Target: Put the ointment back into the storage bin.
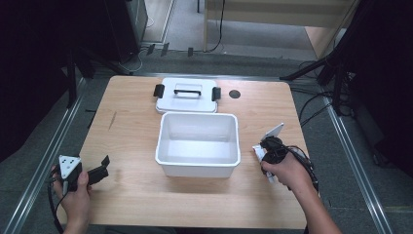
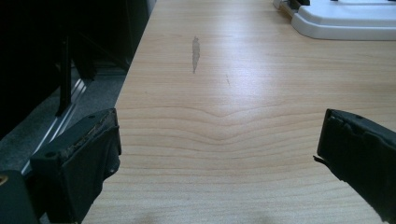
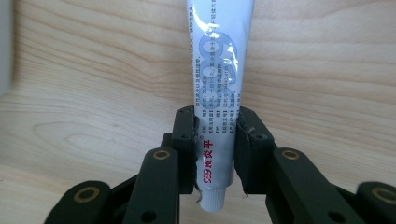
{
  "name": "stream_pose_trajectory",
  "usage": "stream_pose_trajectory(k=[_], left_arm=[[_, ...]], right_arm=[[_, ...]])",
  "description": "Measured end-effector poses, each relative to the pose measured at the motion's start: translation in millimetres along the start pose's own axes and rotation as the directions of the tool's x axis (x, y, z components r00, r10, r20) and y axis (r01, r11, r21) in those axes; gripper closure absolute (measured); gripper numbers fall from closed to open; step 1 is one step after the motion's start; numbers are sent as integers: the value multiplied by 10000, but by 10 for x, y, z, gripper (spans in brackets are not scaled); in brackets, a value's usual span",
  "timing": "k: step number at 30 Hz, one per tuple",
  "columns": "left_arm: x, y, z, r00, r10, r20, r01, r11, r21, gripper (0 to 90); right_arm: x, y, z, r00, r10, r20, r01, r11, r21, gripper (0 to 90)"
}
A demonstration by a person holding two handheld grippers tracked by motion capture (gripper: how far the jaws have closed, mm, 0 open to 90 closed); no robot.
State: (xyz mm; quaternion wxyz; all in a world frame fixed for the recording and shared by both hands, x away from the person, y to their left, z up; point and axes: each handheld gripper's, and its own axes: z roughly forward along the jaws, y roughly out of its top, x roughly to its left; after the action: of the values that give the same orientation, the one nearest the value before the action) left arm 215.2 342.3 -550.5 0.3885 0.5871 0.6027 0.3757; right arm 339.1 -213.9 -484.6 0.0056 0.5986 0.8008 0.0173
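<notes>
Landmark: the white tub stands open near the middle of the bench.
Tub contents: its inside shows bare white walls and floor.
Lid: the white lid with a dark handle and two dark clips lies flat on the bench just behind the tub, touching or almost touching its back rim.
Left gripper: the left gripper sits well left of the tub, near the bench's front left corner, held in the person's left hand; its jaws are spread wide with only bare wood between them.
Right gripper: the right gripper is just right of the tub, in the right hand; its jaws are clenched on the tube.
Tube: the white tube of ointment is pinched near its cap end, right of the tub, its flat end sticking up and away from the hand.
Left gripper view: a grey smear on the wood, and the lid's corner at top right.
Right gripper view: red and grey print on the tube, its cap toward the camera.
Surface: light wood grain, with a dark round hole right of the lid.
Room: grey floor, dark stands and cables behind the bench.
</notes>
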Motion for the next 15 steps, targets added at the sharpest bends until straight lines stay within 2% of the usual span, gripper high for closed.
stream_pose_trajectory(k=[3,4,5,9,10,11,13,15], left_arm=[[0,0,-2,10000,-12,7,12,10000,-4,0],[0,0,-2,10000,-12,7,12,10000,-4,0],[1,-1,-3,10000,-40,48,40,10000,34,0],[-5,-2,-1,10000,-14,10,14,10000,-11,0],[-6,-2,0,10000,-5,7,5,10000,-22,0],[-8,-3,0,10000,22,9,-22,10000,-32,0],[-8,-3,0,10000,32,19,-32,10000,-38,0],[-6,-3,-1,10000,-1,40,2,10000,-42,0]], right_arm=[[-5,23,-145,10000,-37,13,37,9998,-184,731],[-5,23,-145,10000,-37,13,37,9998,-184,731],[-4,45,-240,10000,-60,-41,59,9997,-248,731],[-9,101,-431,9996,-140,-244,129,9990,-425,731],[-9,101,-431,9996,-140,-244,129,9990,-425,731],[-9,139,-518,9994,-157,-318,141,9987,-488,731],[-8,158,-558,9993,-202,-323,185,9986,-505,731],[14,211,-672,9990,-294,-327,276,9981,-556,731]])
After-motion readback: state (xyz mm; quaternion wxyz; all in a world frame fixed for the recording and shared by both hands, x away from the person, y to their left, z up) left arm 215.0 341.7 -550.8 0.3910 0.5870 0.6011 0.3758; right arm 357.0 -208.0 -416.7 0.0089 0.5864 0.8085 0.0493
